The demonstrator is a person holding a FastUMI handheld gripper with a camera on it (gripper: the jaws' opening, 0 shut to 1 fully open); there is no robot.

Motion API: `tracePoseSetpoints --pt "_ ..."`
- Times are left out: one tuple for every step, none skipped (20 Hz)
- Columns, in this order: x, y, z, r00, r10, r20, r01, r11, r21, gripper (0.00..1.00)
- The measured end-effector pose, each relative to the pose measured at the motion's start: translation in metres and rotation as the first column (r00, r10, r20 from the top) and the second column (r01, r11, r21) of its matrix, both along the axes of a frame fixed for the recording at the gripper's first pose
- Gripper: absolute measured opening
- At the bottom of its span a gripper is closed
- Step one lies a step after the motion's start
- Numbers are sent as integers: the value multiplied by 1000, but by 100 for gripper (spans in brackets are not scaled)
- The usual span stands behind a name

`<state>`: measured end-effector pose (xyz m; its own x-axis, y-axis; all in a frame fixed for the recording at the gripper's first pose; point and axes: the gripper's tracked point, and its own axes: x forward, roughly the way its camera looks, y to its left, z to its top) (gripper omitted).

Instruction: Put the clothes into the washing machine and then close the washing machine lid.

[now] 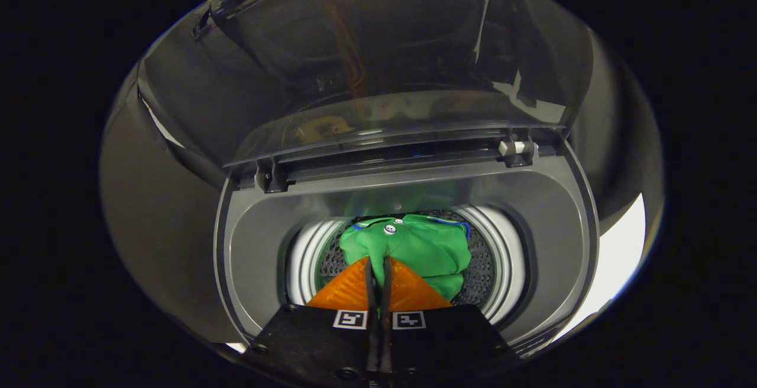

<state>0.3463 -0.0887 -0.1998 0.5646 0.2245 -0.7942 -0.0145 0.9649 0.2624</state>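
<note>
The green garment with small white snap buttons (414, 246) already lies down inside the perforated metal drum (482, 267) of the grey top-loading washing machine (550, 210), bunched against the drum's far side, so the first half of the task looks as good as done if the cloth is in fact let go. What is left is the closing: the clear, smoke-tinted plastic lid (366, 62) stands raised on its two hinges behind the opening, leaning back and well apart from the rim it has to meet. The tool (378, 270) reaches down into the mouth of the machine, its two orange wedge-shaped fingers (349, 287) brought together with only a thin dark slit between their black inner pads; their tips sit at the near edge of the green cloth. From here I cannot tell whether a fold of fabric is pinched in that slit or whether the clenched tips merely touch or overlap the garment. By my judgement, the tool must come out of the drum free of cloth before the lid is swung forward and down
</note>
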Motion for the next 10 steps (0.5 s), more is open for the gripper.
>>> tracePoseSetpoints --pt "-4 3 3 1000 4 -20 -3 1000 22 18" --pt "-4 0 0 999 -17 -33 18 999 30 34" --pt "-1 0 -10 999 -33 -29 34 999 20 50" --pt "3 -7 -8 998 -65 -14 65 998 -6 66" --pt "1 -9 -5 998 -69 -7 69 998 -12 82" --pt "-3 -6 -4 998 -60 -12 60 998 -6 98" --pt "-6 -3 -3 999 -48 -17 48 999 -3 98" --pt "-7 -3 -4 999 -38 -15 37 999 -7 98" --pt "-9 -3 -3 999 -32 -11 32 999 -13 98" --pt "-12 -2 -2 1000 -26 -11 25 1000 -14 98"
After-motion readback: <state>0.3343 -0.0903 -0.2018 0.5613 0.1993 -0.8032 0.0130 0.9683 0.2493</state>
